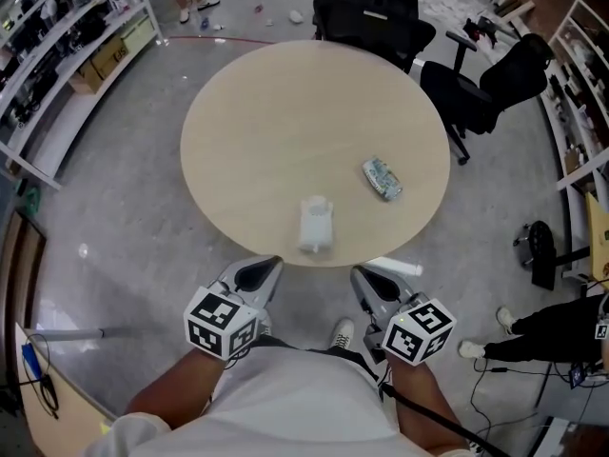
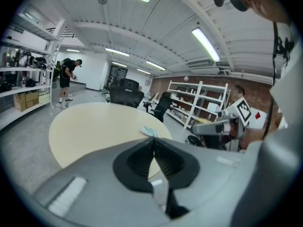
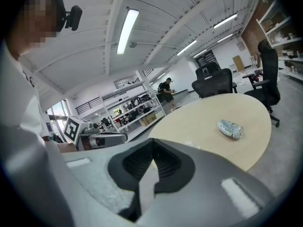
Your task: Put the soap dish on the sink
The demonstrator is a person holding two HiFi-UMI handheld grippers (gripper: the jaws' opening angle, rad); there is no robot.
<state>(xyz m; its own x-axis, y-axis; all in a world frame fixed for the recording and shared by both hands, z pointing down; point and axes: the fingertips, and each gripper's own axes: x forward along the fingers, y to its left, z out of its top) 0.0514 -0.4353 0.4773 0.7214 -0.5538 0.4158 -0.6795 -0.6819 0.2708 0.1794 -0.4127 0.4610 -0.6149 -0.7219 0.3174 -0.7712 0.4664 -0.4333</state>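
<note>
A white soap dish (image 1: 316, 225) lies on the round beige table (image 1: 285, 112), close to its near edge. To its right rests a small wrapped packet (image 1: 383, 179), which also shows as the packet (image 2: 149, 131) and the packet (image 3: 230, 128) in the two gripper views. My left gripper (image 1: 257, 274) hovers just off the near rim, left of the dish, its jaws shut with nothing between them (image 2: 153, 139). My right gripper (image 1: 373, 284) hangs beside it, right of the dish, also shut and empty (image 3: 152, 141). Each gripper view catches the other gripper (image 2: 222, 124) (image 3: 102, 138).
Two black office chairs (image 1: 381, 12) (image 1: 495, 79) stand behind the table at the back right. Shelving runs along the left (image 1: 57, 36) and right (image 1: 580, 65). A person (image 2: 66, 77) stands far off, and another person's legs (image 1: 547, 336) show at the right.
</note>
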